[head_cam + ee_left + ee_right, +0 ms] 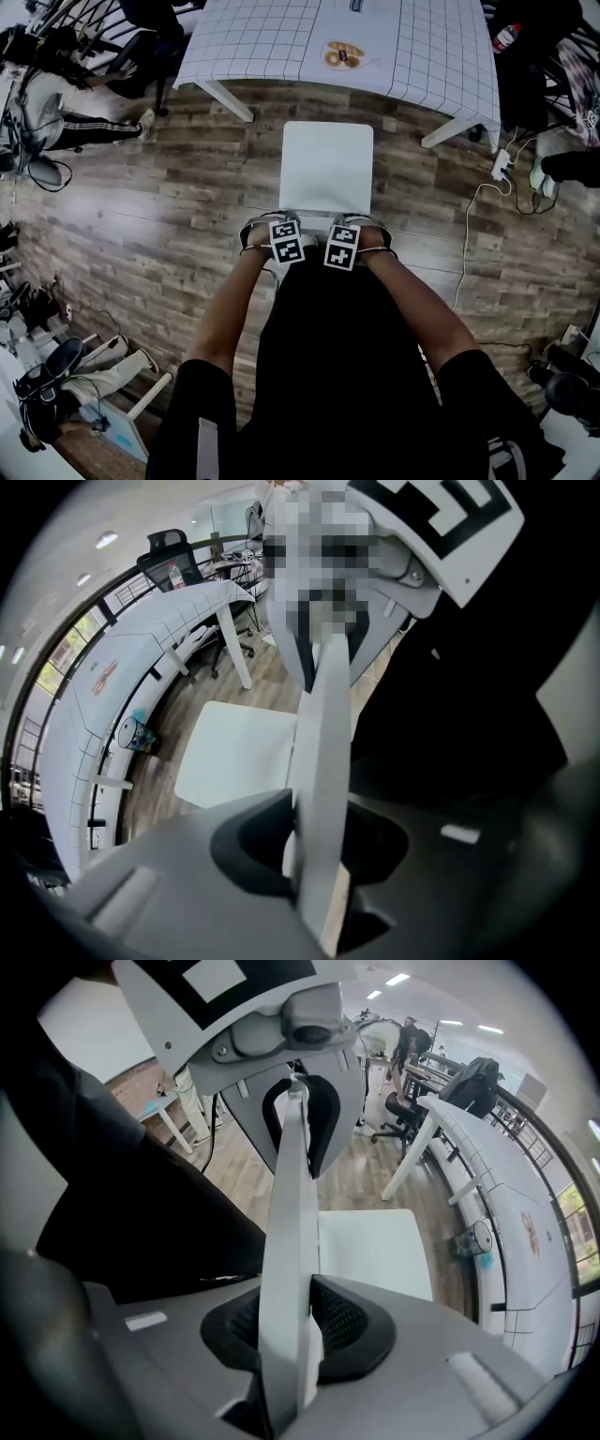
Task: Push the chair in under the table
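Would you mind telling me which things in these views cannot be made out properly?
- Head view: the legs of the chair are hidden under its own seat.
- Head view: the far side of the table is cut off by the top edge.
- Head view: the small item on the table is too small to name.

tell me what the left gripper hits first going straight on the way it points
The white chair backrest: the left gripper, pointing down, is clamped on its top edge, likely with little travel left.
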Action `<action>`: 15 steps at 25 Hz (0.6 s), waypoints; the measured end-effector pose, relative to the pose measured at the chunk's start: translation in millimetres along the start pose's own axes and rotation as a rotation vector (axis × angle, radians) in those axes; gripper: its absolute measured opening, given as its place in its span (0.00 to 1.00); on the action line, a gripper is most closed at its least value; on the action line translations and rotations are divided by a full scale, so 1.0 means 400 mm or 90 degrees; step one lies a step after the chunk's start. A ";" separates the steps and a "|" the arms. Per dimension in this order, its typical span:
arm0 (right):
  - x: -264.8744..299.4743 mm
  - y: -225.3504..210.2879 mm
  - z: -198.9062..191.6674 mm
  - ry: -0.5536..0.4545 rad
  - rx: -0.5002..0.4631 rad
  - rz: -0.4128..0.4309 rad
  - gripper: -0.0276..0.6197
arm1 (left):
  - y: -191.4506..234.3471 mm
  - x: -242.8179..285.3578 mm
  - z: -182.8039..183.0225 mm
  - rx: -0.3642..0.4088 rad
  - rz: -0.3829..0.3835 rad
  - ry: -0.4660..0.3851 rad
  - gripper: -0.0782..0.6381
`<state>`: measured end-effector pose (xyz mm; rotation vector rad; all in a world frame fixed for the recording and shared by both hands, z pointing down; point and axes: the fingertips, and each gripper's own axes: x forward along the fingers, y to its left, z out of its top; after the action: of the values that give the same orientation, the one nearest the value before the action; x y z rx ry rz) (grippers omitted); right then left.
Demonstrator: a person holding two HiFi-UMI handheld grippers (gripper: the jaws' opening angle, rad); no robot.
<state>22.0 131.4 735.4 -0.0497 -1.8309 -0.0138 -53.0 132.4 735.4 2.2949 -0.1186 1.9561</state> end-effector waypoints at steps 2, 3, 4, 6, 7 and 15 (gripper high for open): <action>0.003 0.005 0.006 -0.002 0.004 0.004 0.17 | -0.004 0.000 -0.007 -0.001 0.003 0.003 0.24; 0.002 0.006 0.009 -0.004 0.006 0.005 0.17 | -0.005 -0.002 -0.010 -0.001 0.004 0.005 0.24; 0.003 0.002 0.009 -0.005 0.007 0.008 0.17 | -0.001 -0.001 -0.010 0.000 0.003 0.006 0.24; 0.008 -0.019 0.000 -0.007 0.007 0.015 0.18 | 0.020 0.008 -0.003 0.006 -0.004 0.009 0.24; 0.010 -0.028 -0.001 -0.006 0.006 0.018 0.17 | 0.029 0.011 -0.001 0.011 -0.010 0.010 0.24; 0.017 -0.096 -0.018 0.000 0.007 0.026 0.18 | 0.095 0.022 0.020 0.010 -0.016 -0.002 0.24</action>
<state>25.6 93.0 744.4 -0.0796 -1.8301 0.0261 -49.1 93.9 744.4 2.2967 -0.0748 1.9490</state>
